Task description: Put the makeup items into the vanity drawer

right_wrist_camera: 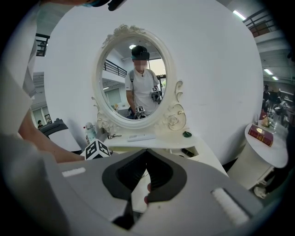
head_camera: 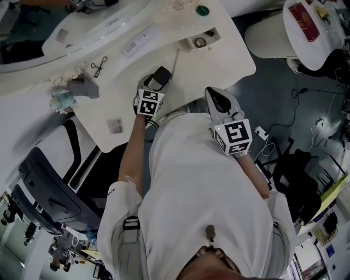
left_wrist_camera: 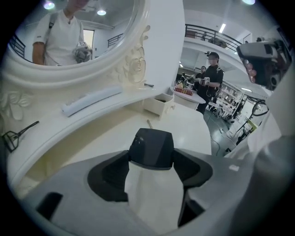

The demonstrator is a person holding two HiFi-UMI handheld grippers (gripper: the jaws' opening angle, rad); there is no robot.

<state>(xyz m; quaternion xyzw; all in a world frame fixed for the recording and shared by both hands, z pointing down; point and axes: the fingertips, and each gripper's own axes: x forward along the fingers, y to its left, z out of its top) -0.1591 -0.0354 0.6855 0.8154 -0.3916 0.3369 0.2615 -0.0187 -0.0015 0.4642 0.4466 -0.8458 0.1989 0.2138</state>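
My left gripper (head_camera: 156, 82) hovers over the white vanity table (head_camera: 219, 65), shut on a black case (left_wrist_camera: 151, 147), seen from above as a dark block (head_camera: 161, 76). My right gripper (head_camera: 216, 97) is at the table's near edge, shut with nothing in it (right_wrist_camera: 146, 152). The small drawer (head_camera: 203, 39) stands open at the table's right, with a round item and a dark item inside. It also shows ahead of the left gripper (left_wrist_camera: 159, 103). On the table lie a thin stick (head_camera: 176, 60), an eyelash curler (head_camera: 99, 65), a long white flat item (head_camera: 139, 42) and a green round item (head_camera: 203, 10).
An oval mirror (right_wrist_camera: 133, 83) stands behind the table. A small bottle (head_camera: 63, 100) and a grey object (head_camera: 85, 86) sit at the table's left. A black chair (head_camera: 49, 180) is left of me. A round white side table (head_camera: 322, 38) with a red box (head_camera: 304, 21) is right.
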